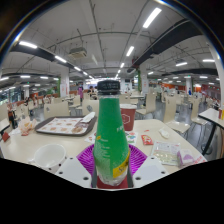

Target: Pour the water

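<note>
A green plastic bottle (112,135) with a white cap (108,86) and a green, yellow and red label stands upright between my fingers. My gripper (112,172) is shut on the bottle's lower body, and both purple pads (87,158) press against its sides. The bottle's base is hidden below the fingers. Behind the bottle stands a red cup (128,118) on the white round table (30,145), partly covered by the bottle.
A tray (64,126) with food leftovers lies on the table to the left. A white bowl (49,155) sits near the left finger. Wrappers and a tissue (168,153) lie to the right. Beyond are canteen tables, chairs and ceiling lights.
</note>
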### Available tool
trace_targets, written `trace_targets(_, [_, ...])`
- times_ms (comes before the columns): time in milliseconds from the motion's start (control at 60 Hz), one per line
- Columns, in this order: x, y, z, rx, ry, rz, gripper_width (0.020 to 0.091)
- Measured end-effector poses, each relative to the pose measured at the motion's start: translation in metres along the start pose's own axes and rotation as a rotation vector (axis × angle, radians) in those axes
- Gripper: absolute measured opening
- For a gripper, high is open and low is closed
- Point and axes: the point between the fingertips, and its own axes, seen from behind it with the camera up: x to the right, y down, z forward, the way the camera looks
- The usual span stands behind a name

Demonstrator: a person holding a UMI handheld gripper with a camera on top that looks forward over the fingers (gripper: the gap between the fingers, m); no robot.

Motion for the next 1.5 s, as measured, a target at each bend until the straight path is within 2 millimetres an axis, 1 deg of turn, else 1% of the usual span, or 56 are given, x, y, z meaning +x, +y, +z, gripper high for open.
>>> trace_targets(67, [0.001, -0.001, 0.001, -0.004, 0.004, 0.001, 0.0406])
trace_targets(100, [0.0, 0.0, 0.002, -0.011, 0.003, 0.001, 0.0429])
trace_targets(133, [-0.001, 0.002, 0.003, -0.025, 0.0, 0.0, 0.0478])
trace_targets(150, [-0.002, 0.002, 0.003, -0.031, -0.004, 0.001, 0.049])
trace_targets(167, [-0.003, 0.002, 0.004, -0.038, -0.011, -0.001, 0.0521])
trace_targets(200, [-0.004, 0.003, 0.002, -0.063, -0.029, -0.008, 0.0549])
trace_targets(233, [-0.005, 0.011, 0.0, -0.109, -0.035, -0.002, 0.063])
trace_targets(267, [-0.004, 0.014, -0.002, -0.139, -0.037, 0.008, 0.076])
trace_targets(283, [-0.003, 0.013, -0.004, -0.142, -0.033, 0.013, 0.0813])
trace_targets(300, [-0.002, 0.011, -0.006, -0.142, -0.03, 0.018, 0.0855])
trace_targets(317, [0.002, 0.011, -0.006, -0.142, -0.023, 0.024, 0.0868])
trace_targets(333, [0.003, 0.01, -0.007, -0.144, -0.02, 0.029, 0.0851])
trace_targets(350, [0.004, 0.009, -0.01, -0.149, -0.013, 0.035, 0.0849])
trace_targets(467, [0.003, 0.005, -0.045, -0.197, 0.032, 0.079, 0.0849])
trace_targets(483, [0.004, 0.004, -0.047, -0.203, 0.037, 0.084, 0.0849])
trace_targets(567, [-0.006, 0.001, -0.082, -0.238, 0.058, 0.104, 0.085])
trace_targets(650, [-0.024, -0.002, -0.115, -0.289, 0.068, 0.107, 0.0851])
trace_targets(683, [-0.037, -0.005, -0.129, -0.309, 0.063, 0.106, 0.0852])
trace_targets(717, [-0.053, -0.008, -0.141, -0.329, 0.047, 0.103, 0.0849])
trace_targets(733, [-0.063, -0.009, -0.144, -0.337, 0.039, 0.103, 0.0847])
trace_targets(800, [-0.109, -0.017, -0.164, -0.362, -0.008, 0.08, 0.0848])
trace_targets(850, [-0.143, -0.022, -0.174, -0.379, -0.03, 0.045, 0.0846])
trace_targets(933, [-0.206, -0.034, -0.182, -0.364, -0.067, -0.01, 0.0846])
trace_targets(1000, [-0.253, -0.04, -0.185, -0.366, -0.089, -0.028, 0.0845])
trace_targets(1083, [-0.307, -0.05, -0.19, -0.365, -0.109, -0.047, 0.0839])
trace_targets(1100, [-0.315, -0.05, -0.186, -0.363, -0.115, -0.048, 0.0838])
trace_targets(1167, [-0.355, -0.058, -0.192, -0.368, -0.133, -0.054, 0.0837])
trace_targets(1217, [-0.377, -0.062, -0.189, -0.357, -0.141, -0.077, 0.0838])
trace_targets(1250, [-0.394, -0.069, -0.194, -0.348, -0.141, -0.101, 0.084])
trace_targets(1317, [-0.424, -0.075, -0.197, -0.352, -0.153, -0.099, 0.0836])
trace_targets(1333, [-0.43, -0.073, -0.194, -0.353, -0.156, -0.096, 0.0837])
trace_targets(1417, [-0.457, -0.075, -0.196, -0.355, -0.15, -0.1, 0.0834])
trace_targets(1500, [-0.485, -0.073, -0.199, -0.369, -0.162, -0.096, 0.0832])
